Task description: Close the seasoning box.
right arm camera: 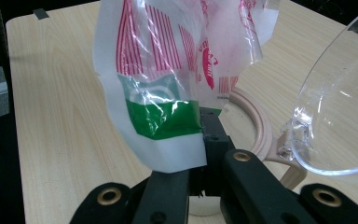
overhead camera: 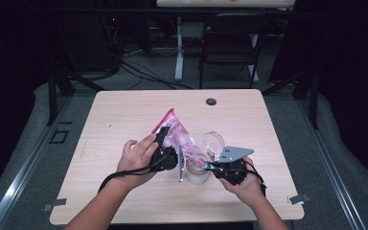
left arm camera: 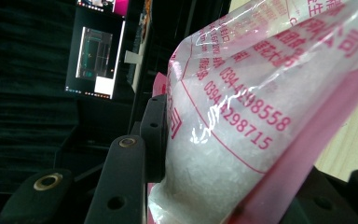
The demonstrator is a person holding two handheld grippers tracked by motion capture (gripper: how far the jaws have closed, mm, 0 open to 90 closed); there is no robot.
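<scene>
A pink-and-clear plastic bag [overhead camera: 173,128] of white granules is held tilted above the wooden table [overhead camera: 124,115]. My left gripper [overhead camera: 161,140] is shut on the bag's upper part; in the left gripper view the bag [left arm camera: 242,121] bulges between the jaws. My right gripper [overhead camera: 207,166] is shut on the bag's lower corner, a white and green edge [right arm camera: 168,126] pinched at the jaw tips [right arm camera: 209,133]. Under that corner stands a clear jar [overhead camera: 197,177] with a beige rim [right arm camera: 257,128]. Its clear hinged lid [overhead camera: 214,140] [right arm camera: 340,102] stands open.
A black round grommet [overhead camera: 211,101] sits near the table's far edge. A folding chair [overhead camera: 231,45] and desk legs stand beyond the table. Bare tabletop lies to the left and far side. A lit monitor [left arm camera: 95,53] shows in the dark background.
</scene>
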